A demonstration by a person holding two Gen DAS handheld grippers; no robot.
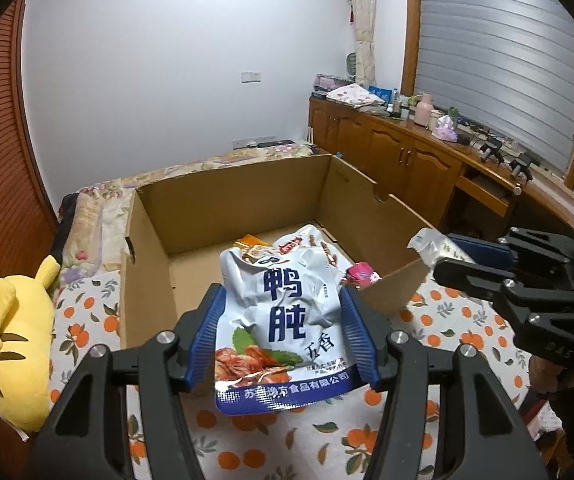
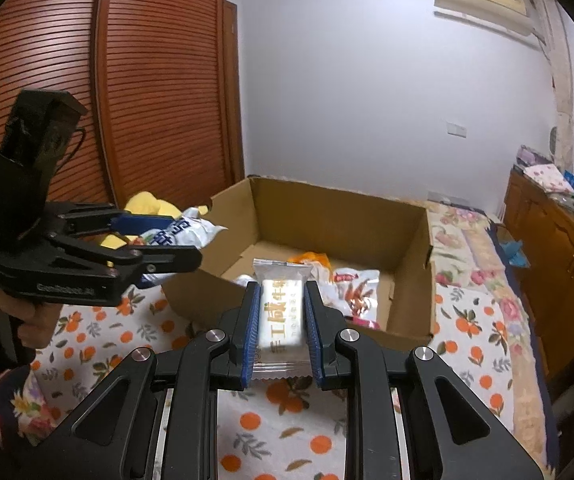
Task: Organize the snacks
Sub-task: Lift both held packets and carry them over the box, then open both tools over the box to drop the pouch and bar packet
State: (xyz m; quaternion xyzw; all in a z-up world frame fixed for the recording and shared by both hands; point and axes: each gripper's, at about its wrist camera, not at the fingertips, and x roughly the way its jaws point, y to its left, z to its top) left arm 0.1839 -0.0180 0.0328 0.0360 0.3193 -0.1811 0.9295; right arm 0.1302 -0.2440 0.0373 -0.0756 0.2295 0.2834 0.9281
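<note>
From the left wrist view, the left tool [image 1: 283, 332] was clenched on a white and blue snack pouch [image 1: 283, 320], its blue pads pressing the pouch's two sides. The pouch hung above the orange-print bedspread [image 1: 307, 436], just before the near wall of an open cardboard box [image 1: 247, 184] with other snack packets [image 1: 361, 272] lying on its floor. A yellow plush toy [image 1: 15, 344] lay on the bed to the left. The right tool [image 1: 467, 260] showed at the right edge, gripping a pale wrapper.

From the right wrist view, the right tool [image 2: 281, 320] was clamped tight on a small white wrapped bar [image 2: 281, 316], held over the bedspread near the box's front edge. The left tool [image 2: 159, 240] appeared at left, gripped by a hand [image 2: 27, 316].
</note>
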